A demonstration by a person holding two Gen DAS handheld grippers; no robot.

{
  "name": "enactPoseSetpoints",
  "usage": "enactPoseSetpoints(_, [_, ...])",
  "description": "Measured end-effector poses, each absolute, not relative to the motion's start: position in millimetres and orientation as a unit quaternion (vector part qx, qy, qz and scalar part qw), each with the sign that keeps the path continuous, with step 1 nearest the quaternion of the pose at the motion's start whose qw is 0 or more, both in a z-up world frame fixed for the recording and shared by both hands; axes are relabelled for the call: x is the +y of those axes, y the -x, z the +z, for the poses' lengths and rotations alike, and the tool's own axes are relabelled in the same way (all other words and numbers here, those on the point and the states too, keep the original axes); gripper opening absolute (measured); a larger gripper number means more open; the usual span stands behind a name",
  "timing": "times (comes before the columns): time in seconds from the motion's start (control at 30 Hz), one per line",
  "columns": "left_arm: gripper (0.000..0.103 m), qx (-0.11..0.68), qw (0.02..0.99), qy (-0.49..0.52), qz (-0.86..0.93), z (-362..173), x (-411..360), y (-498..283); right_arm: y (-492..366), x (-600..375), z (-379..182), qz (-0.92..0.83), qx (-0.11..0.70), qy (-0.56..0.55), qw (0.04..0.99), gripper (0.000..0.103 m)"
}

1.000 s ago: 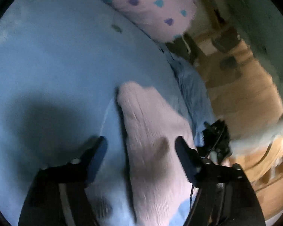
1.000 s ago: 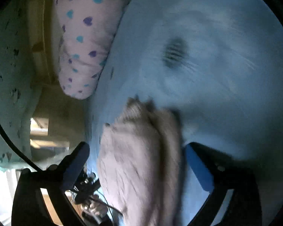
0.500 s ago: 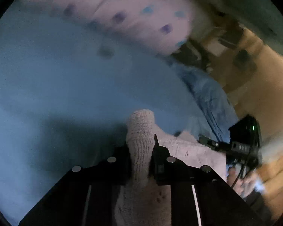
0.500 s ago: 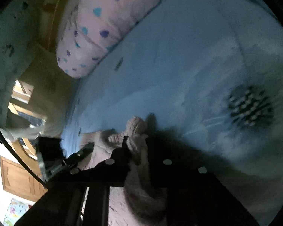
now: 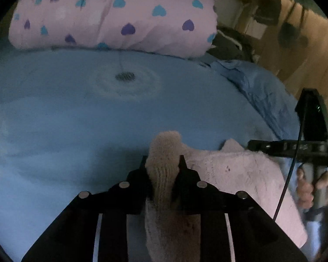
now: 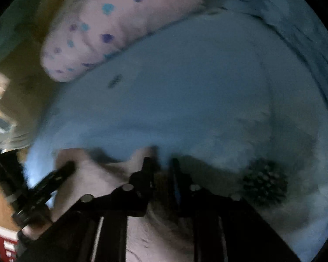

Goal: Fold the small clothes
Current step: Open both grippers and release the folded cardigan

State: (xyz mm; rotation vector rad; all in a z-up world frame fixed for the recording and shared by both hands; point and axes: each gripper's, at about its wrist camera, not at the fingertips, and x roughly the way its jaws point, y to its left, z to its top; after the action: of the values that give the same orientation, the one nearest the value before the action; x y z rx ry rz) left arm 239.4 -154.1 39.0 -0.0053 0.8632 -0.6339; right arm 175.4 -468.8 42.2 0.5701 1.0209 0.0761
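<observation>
A pink knit garment (image 5: 240,174) lies near the right edge of the bed (image 5: 76,120), which is covered in a blue sheet. The left hand-held gripper (image 5: 163,163) is clamped narrow on a bunched ribbed end of the garment, and a tuft of knit stands up above its black fingers (image 5: 142,174).

In the left wrist view the right hand-held gripper (image 5: 258,146) reaches in from the right over the garment's far corner, with a hand (image 5: 312,187) around its grip. In the blurred right wrist view the right hand-held gripper (image 6: 160,163) has its jaws opening; the garment (image 6: 102,179) lies under and beside them, and whether the pads press on it cannot be told. The left hand-held gripper (image 6: 61,172) shows at the left.

A pink pillow (image 5: 120,17) with blue and purple hearts lies along the far edge of the bed. A dark spiky ball (image 6: 264,183) rests on the sheet, just right of the right gripper.
</observation>
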Motion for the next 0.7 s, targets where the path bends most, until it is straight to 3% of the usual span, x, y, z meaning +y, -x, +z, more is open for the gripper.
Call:
enactPoseSetpoints(0.07, [0.005,0.41,0.866,-0.012,-0.285,49,-149,-231,-165,-465,50,0.034,0.484,-0.252,0.837,0.055])
enactPoseSetpoints(0.2, [0.005,0.431,0.862,-0.029,-0.265,79,-136,-214,-136,-459,78,-0.025,0.485,-0.205,0.85,0.066])
enactPoseSetpoints(0.7, [0.009,0.42,0.873,0.004,-0.248,171,-80,-82,0,-389,192,-0.033,0.428,-0.199,0.881,0.071])
